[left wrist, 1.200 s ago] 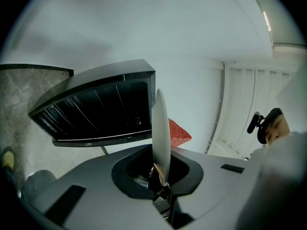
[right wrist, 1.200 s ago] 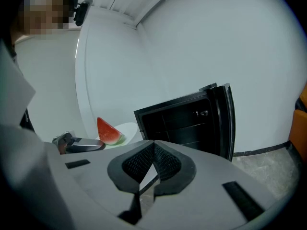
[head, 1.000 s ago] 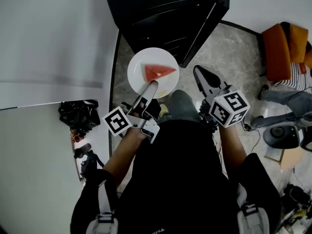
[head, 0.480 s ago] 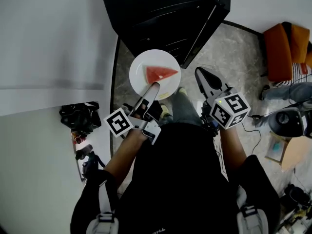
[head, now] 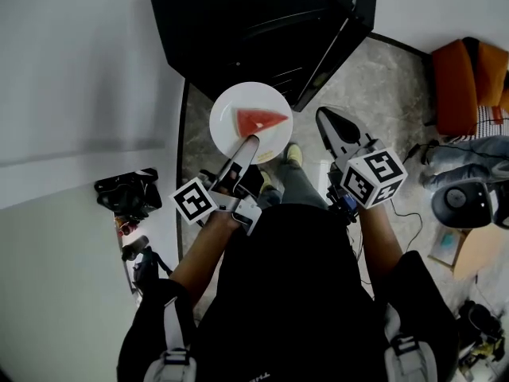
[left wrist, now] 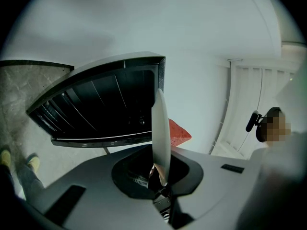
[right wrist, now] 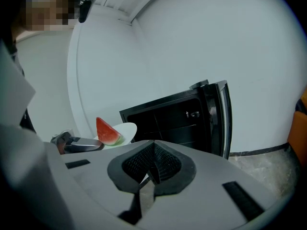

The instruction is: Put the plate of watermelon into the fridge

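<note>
Red on white against black.
Red watermelon wedge [head: 258,120] with green rind, white plate [head: 229,107], black fridge [head: 238,22], grey veined floor [head: 382,94], orange cushion [head: 453,82].

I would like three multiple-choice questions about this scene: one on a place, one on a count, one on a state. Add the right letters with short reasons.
1. Where is the plate?
A) lying on the floor
B) in the left tool, in front of the fridge
C) on a shelf inside

2. How many pieces of watermelon lie on it?
A) one
B) two
C) three

3. The fridge door is:
A) shut
B) taken off
C) open

Answers:
1 B: the left gripper view shows the jaws pinching the plate's rim.
2 A: only a single red wedge shows.
3 C: the door stands swung aside and the dark inside is exposed.
</note>
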{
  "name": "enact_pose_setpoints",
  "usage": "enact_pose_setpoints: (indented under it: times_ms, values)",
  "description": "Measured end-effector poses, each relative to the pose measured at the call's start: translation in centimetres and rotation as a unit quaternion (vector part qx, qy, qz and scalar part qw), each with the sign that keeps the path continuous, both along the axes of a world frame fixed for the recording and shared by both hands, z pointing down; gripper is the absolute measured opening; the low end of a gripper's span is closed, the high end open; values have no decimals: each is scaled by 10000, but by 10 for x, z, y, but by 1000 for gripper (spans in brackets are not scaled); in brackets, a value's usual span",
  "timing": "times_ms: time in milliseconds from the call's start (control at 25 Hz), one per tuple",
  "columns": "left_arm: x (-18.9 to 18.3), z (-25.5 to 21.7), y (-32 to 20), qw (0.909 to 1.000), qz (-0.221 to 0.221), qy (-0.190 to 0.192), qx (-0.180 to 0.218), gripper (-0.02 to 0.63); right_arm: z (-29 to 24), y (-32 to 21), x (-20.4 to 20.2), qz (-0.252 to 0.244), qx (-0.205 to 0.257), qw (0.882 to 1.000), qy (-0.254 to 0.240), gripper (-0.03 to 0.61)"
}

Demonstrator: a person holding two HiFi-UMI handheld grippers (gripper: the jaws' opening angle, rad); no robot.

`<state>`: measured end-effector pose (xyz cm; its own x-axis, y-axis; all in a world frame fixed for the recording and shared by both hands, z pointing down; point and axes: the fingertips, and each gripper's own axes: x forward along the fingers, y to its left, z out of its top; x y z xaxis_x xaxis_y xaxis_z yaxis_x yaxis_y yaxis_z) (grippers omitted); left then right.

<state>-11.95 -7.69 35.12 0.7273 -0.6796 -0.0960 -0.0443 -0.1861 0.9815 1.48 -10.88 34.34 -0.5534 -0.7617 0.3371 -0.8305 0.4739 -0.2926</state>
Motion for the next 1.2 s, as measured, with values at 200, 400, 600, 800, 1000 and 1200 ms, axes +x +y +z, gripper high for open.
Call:
enact_pose_setpoints:
  times_ms: [200, 400, 600, 800, 1000, 1200]
  values:
    - [32, 14, -47, 9997, -46, -113, -200, 31, 14, -48, 30, -128, -167, 9998, 9, 11]
    - [77, 38, -103, 9986, -81, -182, -485, 31, 44, -111, 78, -181, -377, 9991, -26, 11]
    - [71, 28, -102, 9986, -183, -222, -436, 31, 33, -113, 74, -290, -305, 9991, 0, 11]
    - [73, 16, -107, 9986, -236, -248, -404, 31, 18, -123, 74, -369, -215, 9991, -53, 11]
    - [75, 12, -108, 9984, -333, -302, -355, 31, 17, -126, 72, -505, -187, 9985, -81, 11]
    - [67, 20, -107, 9977, -457, -390, -300, 31, 23, -126, 61, -723, -129, 9973, -95, 11]
